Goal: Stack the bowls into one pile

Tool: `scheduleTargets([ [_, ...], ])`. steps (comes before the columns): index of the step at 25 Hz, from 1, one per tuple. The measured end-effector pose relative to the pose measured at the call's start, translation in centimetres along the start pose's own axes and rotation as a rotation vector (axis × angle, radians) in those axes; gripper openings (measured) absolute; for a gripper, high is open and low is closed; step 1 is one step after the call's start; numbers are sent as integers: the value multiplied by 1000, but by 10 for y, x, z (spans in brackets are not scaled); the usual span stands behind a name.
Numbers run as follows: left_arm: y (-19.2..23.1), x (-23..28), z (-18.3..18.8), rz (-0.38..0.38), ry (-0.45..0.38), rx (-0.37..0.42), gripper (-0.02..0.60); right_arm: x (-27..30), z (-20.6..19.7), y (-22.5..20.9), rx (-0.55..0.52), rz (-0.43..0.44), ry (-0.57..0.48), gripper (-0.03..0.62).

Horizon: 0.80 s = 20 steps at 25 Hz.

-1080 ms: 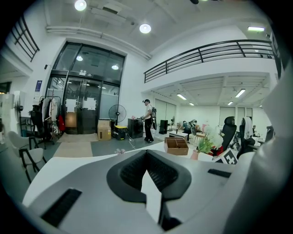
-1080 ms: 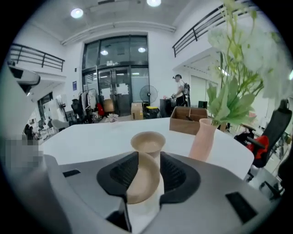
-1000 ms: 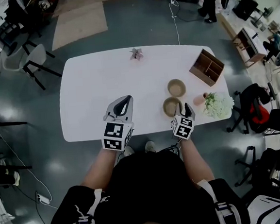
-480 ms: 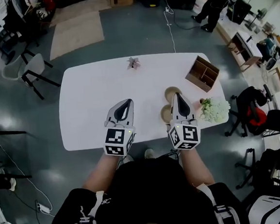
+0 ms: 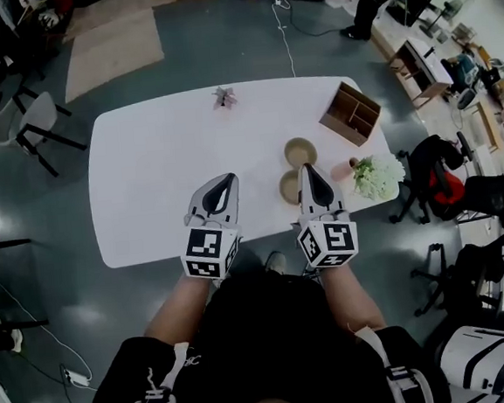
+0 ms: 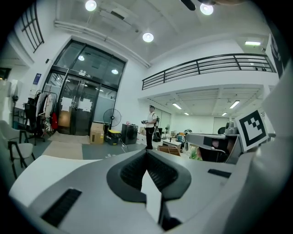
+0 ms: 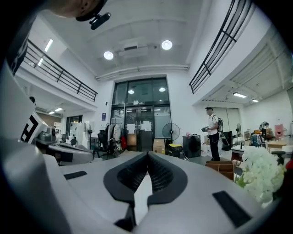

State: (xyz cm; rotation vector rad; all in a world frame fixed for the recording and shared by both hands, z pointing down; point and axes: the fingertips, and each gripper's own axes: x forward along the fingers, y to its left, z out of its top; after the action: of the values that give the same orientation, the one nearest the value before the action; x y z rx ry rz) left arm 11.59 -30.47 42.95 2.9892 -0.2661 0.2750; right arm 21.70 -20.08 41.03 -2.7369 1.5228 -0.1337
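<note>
**Bowls unstacked on white table, both grippers shut and empty**

Bowls number two, both tan, on the right half of the white table; the far bowl and the near bowl lie near each other, not stacked. On the table's right end there is one wooden box with compartments, one pink cup and one bunch of white flowers; one small flower stands at the table's far edge. The left gripper and right gripper hang over the table's near edge, each with jaws pressed together on nothing; each bears a cube of black-and-white square markers. Around the table are a grey glossy floor, chairs and desks; beyond the table are glass doors, a railed balcony, ceiling lights and one standing person.
</note>
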Motion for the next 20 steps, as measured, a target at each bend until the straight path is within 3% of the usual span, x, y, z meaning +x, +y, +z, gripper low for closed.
scheduleTargets([
  [4, -26, 4, -11, 9, 3, -1, 12, -12, -10, -14, -12, 16, 7, 17],
  [8, -59, 16, -14, 73, -2, 19, 12, -26, -18, -45, -9, 67, 4, 17],
  [14, -145, 31, -26, 283, -33, 31, 12, -61, -41, -109, -116, 245, -6, 17],
  [17, -194, 36, -41, 380, -27, -58, 12, -80, -45, -139, -127, 357, 10, 17],
  [20, -224, 35, -49, 447, 1, -89, 12, -91, -46, -154, -92, 436, 35, 17],
])
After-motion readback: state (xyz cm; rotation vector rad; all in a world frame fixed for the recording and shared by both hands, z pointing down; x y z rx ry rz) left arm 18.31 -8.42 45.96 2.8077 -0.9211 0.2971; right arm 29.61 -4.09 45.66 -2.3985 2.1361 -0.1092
